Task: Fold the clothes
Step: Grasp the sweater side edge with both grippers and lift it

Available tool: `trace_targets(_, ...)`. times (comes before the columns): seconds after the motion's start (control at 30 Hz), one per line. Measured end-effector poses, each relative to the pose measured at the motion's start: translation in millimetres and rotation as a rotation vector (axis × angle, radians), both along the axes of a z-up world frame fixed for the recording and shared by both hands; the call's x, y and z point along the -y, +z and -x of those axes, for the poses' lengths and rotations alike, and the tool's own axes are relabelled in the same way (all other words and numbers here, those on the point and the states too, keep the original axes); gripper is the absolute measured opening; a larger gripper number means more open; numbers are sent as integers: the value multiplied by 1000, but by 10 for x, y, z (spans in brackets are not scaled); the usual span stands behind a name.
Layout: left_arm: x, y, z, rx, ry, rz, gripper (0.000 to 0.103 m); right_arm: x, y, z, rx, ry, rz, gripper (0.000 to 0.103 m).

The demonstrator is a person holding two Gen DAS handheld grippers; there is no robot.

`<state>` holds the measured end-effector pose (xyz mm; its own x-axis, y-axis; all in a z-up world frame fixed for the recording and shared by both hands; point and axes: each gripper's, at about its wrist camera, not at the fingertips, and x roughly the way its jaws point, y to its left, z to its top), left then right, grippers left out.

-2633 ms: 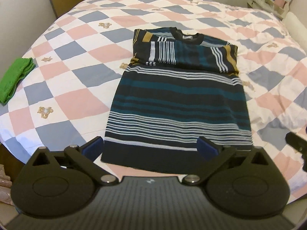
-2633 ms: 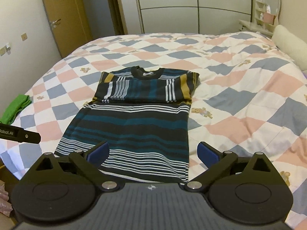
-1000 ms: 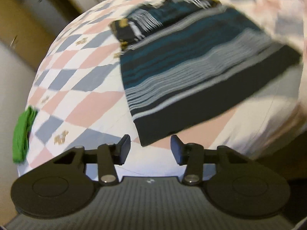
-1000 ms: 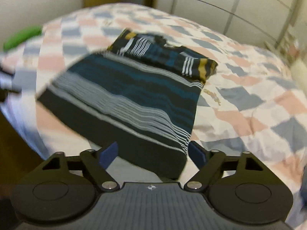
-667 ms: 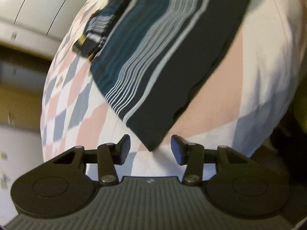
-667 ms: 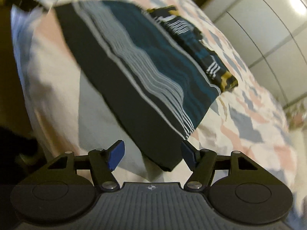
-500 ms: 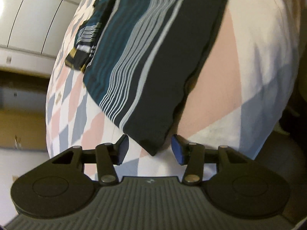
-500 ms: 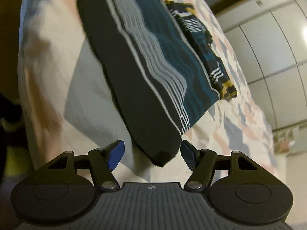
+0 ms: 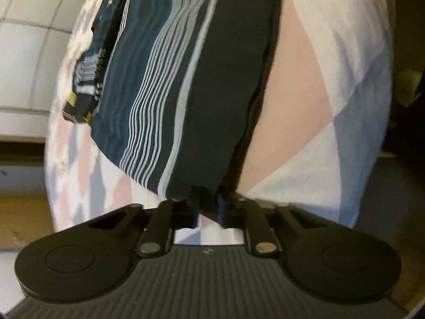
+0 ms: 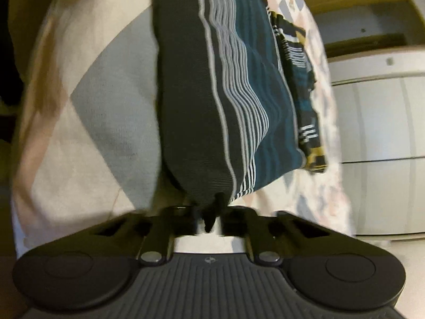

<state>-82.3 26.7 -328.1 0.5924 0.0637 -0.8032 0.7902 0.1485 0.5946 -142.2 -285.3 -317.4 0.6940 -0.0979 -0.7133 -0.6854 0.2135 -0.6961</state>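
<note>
A dark striped T-shirt [image 9: 186, 79] with teal, white and mustard bands lies flat on the checked bedspread, sleeves folded in at the far end. My left gripper [image 9: 208, 207] is shut on the shirt's near left hem corner. In the right wrist view the same shirt [image 10: 212, 93] stretches away from me, and my right gripper [image 10: 209, 218] is shut on its near right hem corner, a dark tip of cloth poking out between the jaws. Both views are rolled sideways and sit low at the bed's edge.
The bedspread [image 9: 332, 106] with pink, white and grey-blue diamonds curves down over the bed's edge [image 10: 79, 133]. White wardrobe doors [image 10: 377, 133] stand beyond the bed. Dark floor space lies beside the bed on the outer side of each view.
Both grippers have dropped to the shirt's hem, rolled sideways and closed: the left on the left hem corner, the right on the right hem corner. Half a second ago both were open around the corners.
</note>
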Motion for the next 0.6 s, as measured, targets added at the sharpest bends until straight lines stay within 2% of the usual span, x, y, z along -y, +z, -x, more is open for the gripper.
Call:
trace_targets(0.17,-128,592,-490,-130,167,209,3,219,613,-513,-231,-112,-215,2)
trace_targets(0.23,-186,797,-800,-143,230,289,3,296,868,-793,-268,-193,-314,2)
trace_targets(0.33,-221,968,-1329,-122,303,377,3,395,1104,-1284,-266,-294,-412,2)
trace_targets(0.4,-230,1027,-1687,-103,342,424,3,448,1143,-1584,-235,-354,-439,2)
trace_targets(0.5,-220,990,-2163,-96,416,479,3,498,1053,-2054,-206,-446,-464,2)
trace_targets(0.6,-196,833,-2569,-145,495,506,3,547,901,-2496,-201,-534,-502,2)
